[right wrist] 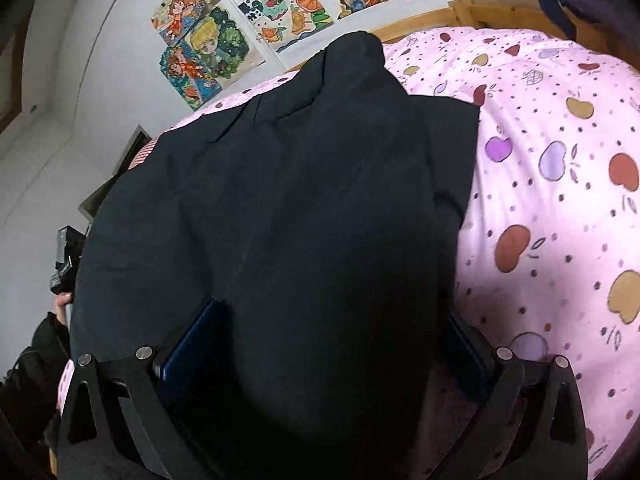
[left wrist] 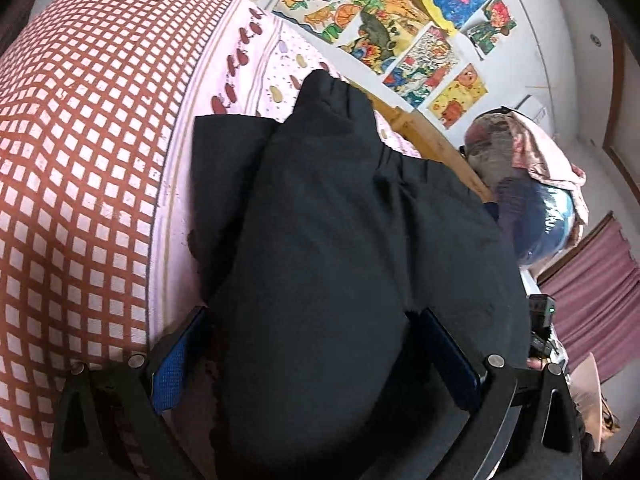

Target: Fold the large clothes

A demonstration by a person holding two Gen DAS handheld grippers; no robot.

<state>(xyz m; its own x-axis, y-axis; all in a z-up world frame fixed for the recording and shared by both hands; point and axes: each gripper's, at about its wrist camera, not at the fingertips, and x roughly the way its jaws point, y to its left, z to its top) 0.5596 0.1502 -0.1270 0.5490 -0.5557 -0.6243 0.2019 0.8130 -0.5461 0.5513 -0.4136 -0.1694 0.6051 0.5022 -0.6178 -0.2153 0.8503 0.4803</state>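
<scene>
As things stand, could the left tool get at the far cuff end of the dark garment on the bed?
Probably not directly. The left tool sits with the bulky dark garment filling the space between its fingers, and the cuff end lies far off across the bed; it would have to let go first.

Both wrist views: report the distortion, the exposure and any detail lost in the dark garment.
Left wrist view: strong fisheye bends the checked bedding into a dome; black garment keeps faint folds; corners vignetted. Right wrist view: same bulge on the apple-print sheet; the garment's lower part sinks to near-featureless black, and the right tool's far finger is barely visible.
</scene>
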